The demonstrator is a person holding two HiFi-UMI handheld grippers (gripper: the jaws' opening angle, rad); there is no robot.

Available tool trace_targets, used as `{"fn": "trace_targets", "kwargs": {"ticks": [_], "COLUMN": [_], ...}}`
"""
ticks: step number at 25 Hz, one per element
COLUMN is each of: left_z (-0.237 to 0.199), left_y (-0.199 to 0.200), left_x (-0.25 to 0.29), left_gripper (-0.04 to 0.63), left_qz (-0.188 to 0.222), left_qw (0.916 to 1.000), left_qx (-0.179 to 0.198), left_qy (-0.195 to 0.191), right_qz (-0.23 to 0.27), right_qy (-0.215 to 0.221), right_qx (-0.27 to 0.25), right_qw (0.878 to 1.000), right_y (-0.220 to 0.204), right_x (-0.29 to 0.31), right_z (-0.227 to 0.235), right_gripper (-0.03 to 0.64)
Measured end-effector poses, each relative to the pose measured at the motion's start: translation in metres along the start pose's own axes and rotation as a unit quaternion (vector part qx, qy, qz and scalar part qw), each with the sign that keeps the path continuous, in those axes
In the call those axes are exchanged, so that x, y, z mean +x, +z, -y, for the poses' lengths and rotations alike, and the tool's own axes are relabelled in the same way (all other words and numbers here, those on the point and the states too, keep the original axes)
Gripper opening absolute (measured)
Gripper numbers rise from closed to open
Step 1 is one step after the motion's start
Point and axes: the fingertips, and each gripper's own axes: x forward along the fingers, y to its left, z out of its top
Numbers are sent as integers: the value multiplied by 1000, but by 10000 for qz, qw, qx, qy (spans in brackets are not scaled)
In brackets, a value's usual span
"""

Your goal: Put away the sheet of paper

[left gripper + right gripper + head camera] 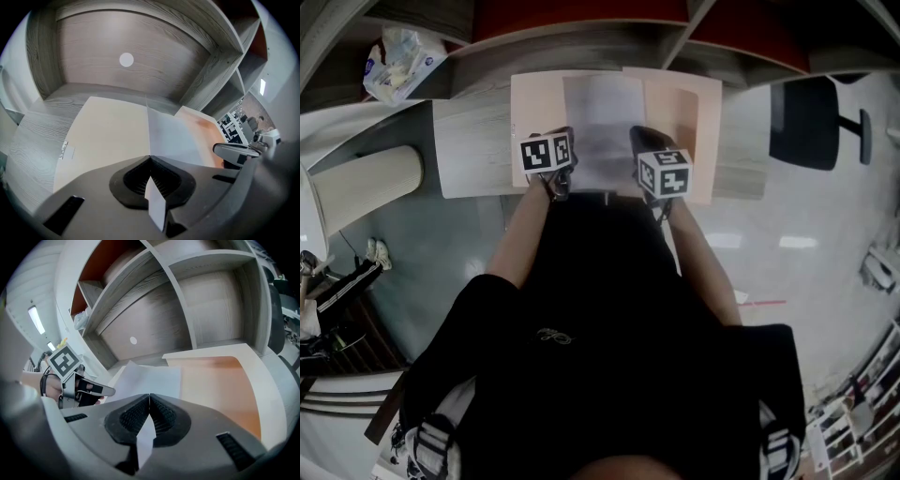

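Note:
A white sheet of paper [605,131] lies over an open peach folder [694,112] on the grey wooden desk [469,150]. My left gripper [560,180] is shut on the sheet's near left edge, and my right gripper [649,184] is shut on its near right edge. In the left gripper view the sheet [173,136] runs out from the closed left gripper [150,158] across the folder [108,136]. In the right gripper view the sheet [150,378] comes out of the closed right gripper [149,395], with the folder's orange inside [220,380] to its right.
Open shelf compartments [581,37] rise behind the desk, with a white round plug [126,59] in the back panel. A plastic bag [398,58] sits at the far left, a black chair [806,122] stands at the right, and a beige cylinder [366,187] lies at the left.

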Motion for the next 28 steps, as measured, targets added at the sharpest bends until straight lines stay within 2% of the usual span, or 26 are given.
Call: {"fn": "trace_targets", "kwargs": {"ticks": [28], "left_z": [25], "left_y": [3], "left_x": [10], "left_gripper": [44], "left_qz": [-86], "left_qw": [9995], "left_qx": [179], "left_qy": [-249], "right_qz": [0], "right_qy": [-53], "right_qx": [-21], "right_qw": [10000], "right_y": [-2], "right_x": [-10], "right_z": [-1], "right_gripper": [19]}}
